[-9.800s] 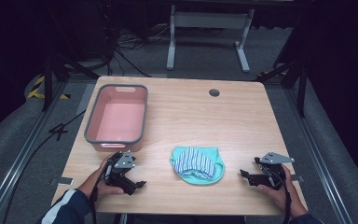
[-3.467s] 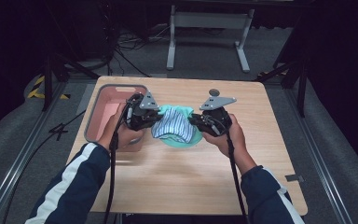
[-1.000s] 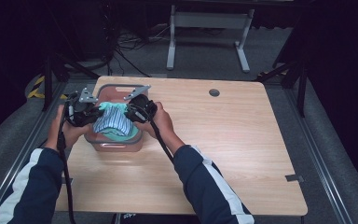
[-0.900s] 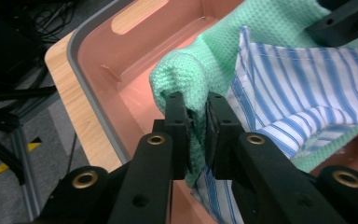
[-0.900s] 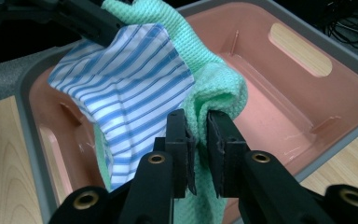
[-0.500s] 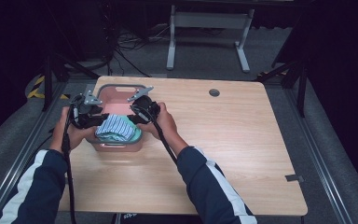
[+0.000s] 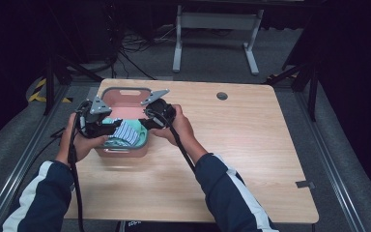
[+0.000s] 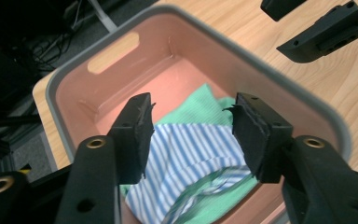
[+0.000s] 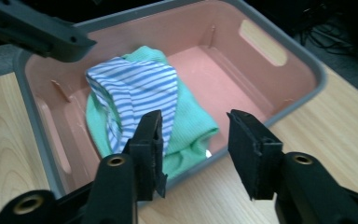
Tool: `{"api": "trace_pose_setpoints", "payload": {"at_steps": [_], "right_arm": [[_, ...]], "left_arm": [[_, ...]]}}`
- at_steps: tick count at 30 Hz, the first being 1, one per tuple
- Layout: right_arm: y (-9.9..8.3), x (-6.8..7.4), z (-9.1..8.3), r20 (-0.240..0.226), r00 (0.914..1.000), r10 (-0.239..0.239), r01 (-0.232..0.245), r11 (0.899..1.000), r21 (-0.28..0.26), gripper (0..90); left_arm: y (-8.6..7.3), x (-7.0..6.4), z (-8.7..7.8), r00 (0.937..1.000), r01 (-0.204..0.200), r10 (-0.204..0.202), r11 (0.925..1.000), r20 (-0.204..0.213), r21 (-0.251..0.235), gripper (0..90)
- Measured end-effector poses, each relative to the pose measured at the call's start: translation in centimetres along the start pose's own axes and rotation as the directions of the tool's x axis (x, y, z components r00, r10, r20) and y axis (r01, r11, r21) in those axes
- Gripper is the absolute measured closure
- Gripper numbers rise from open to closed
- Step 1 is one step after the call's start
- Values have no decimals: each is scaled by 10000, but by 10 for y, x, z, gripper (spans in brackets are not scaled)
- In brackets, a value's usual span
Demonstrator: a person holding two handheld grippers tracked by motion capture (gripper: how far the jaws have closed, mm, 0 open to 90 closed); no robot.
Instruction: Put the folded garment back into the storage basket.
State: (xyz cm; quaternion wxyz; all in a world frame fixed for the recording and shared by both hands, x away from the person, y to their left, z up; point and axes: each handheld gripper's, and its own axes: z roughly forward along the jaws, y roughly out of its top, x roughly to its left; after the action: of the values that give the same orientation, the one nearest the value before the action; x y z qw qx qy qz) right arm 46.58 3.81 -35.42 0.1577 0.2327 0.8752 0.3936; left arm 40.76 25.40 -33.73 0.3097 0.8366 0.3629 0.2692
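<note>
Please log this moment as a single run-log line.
left gripper: open | right gripper: open | striped cloth: in pink bin | phase: released

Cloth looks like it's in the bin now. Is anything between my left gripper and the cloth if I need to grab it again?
Nothing visible. The left gripper is open directly above the cloth, which lies uncovered in the bin. The right gripper, also open, sits at the bin's opposite rim, off that path.
</note>
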Motion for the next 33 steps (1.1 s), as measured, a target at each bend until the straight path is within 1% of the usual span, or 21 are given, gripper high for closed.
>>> {"api": "trace_pose_setpoints", "payload": {"at_steps": [2,4,6,8,10,11,13,16,18,20,21,22,23,25,26,30,31,32,33], "right_arm": [[-2,-1,-7,90,9999,-83,82,10000,53,494],[-5,-2,-13,254,9994,-252,247,9995,196,450],[-8,-3,-20,387,9985,-394,383,9989,272,425],[-11,-5,-29,537,9970,-553,542,9983,217,391],[-15,-8,-37,632,9968,-480,469,9987,194,372],[-17,-8,-42,714,9961,-519,506,9985,192,362],[-21,-9,-50,928,9937,-632,614,9979,218,347],[-27,-11,-61,1083,9920,-651,633,9978,201,333],[-32,-12,-67,1104,9918,-643,616,9977,279,314],[-38,-13,-72,1123,9909,-742,694,9965,458,305],[-41,-14,-73,1186,9898,-785,730,9960,507,298],[-44,-14,-76,1201,9891,-851,782,9951,604,298],[-47,-15,-78,1214,9888,-872,790,9944,707,296],[-51,-16,-81,1279,9879,-881,775,9934,850,291],[-54,-18,-84,1358,9861,-956,834,9922,932,291],[-65,-22,-95,1511,9836,-986,836,9912,1022,292],[-67,-23,-97,1555,9822,-1049,888,9903,1073,292],[-70,-23,-100,1631,9808,-1069,898,9900,1087,292],[-73,-24,-103,1622,9809,-1076,901,9897,1114,292]], "left_arm": [[2,-6,-2,9999,62,-64,9998,-90,-185,418],[5,-13,-4,9997,19,-27,9994,-237,-348,361],[8,-20,-8,9997,-25,11,9983,-244,-588,329],[10,-27,-11,9998,-109,97,9973,-173,-731,305],[12,-32,-14,9997,-220,213,9959,-83,-873,288],[12,-34,-15,9996,-267,265,9950,-31,-967,288],[13,-40,-17,9993,-361,366,9943,25,-1005,278],[13,-46,-18,9987,-394,426,9928,264,-1127,253],[12,-52,-19,9975,-388,462,9906,537,-1315,230],[12,-58,-19,9949,-497,607,9900,808,-1320,203],[12,-62,-19,9934,-663,778,9891,843,-1318,197],[11,-66,-19,9933,-717,833,9878,803,-1382,194],[11,-68,-18,9925,-747,876,9868,856,-1437,194],[12,-74,-17,9888,-955,1102,9855,1011,-1399,194],[12,-78,-17,9887,-1014,1155,9849,960,-1405,193],[12,-89,-14,9814,-1423,1563,9820,1117,-1241,180],[12,-92,-14,9797,-1469,1619,9811,1180,-1258,181],[12,-95,-13,9777,-1603,1755,9785,1155,-1298,181],[12,-98,-13,9762,-1650,1802,9782,1209,-1257,182]]}}
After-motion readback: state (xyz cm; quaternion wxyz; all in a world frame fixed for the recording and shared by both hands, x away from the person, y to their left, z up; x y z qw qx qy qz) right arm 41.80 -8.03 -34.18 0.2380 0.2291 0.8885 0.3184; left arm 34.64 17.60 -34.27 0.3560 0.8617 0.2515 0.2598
